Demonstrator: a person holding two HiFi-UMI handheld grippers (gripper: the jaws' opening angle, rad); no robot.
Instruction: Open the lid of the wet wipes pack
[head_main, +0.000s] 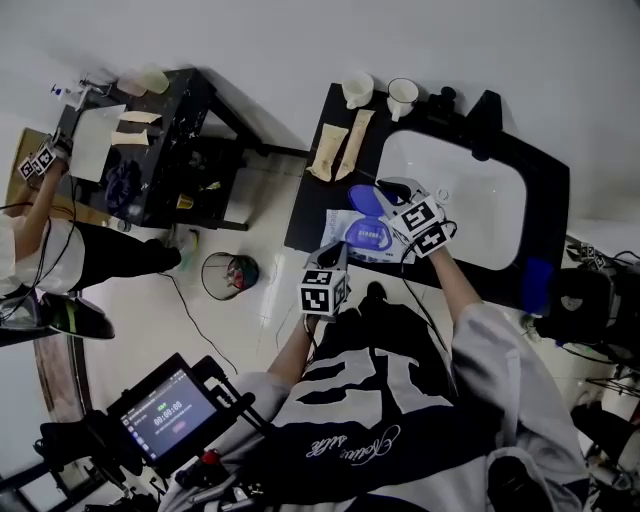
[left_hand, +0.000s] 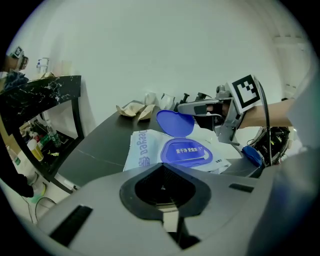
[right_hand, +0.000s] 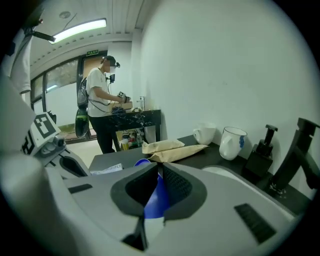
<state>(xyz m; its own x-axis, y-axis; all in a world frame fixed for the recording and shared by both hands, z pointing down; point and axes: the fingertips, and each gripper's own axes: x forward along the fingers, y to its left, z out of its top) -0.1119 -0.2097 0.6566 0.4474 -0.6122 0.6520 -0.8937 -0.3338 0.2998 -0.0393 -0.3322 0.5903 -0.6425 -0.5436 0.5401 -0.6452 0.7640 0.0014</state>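
- The wet wipes pack (head_main: 338, 222) lies flat on the dark counter (head_main: 308, 205), just beside the left rim of the white sink (head_main: 470, 195).
- Its blue lid (head_main: 366, 200) is raised off the blue oval frame (left_hand: 186, 152) on the top of the pack. It stands tilted up at the far end of that frame.
- The right gripper (head_main: 388, 192) reaches in from the sink side. In the right gripper view its fingers are clenched on the edge of the lid, and blue plastic shows in the narrow gap between the pads.
- The left gripper (head_main: 335, 257) sits at the near edge of the pack. Its fingers are pressed together with nothing between them. Contact with the pack cannot be confirmed.
- Two tan paper packets (head_main: 340, 150) lie side by side on the counter beyond the pack, apart from it.
- Two white cups (head_main: 358, 88) stand at the far edge of the counter by the wall, behind the packets.
- A black tap (head_main: 487, 118) stands at the far side of the sink.
- A second person (right_hand: 100, 100) stands at a separate black table (head_main: 160, 150), well apart to the left.
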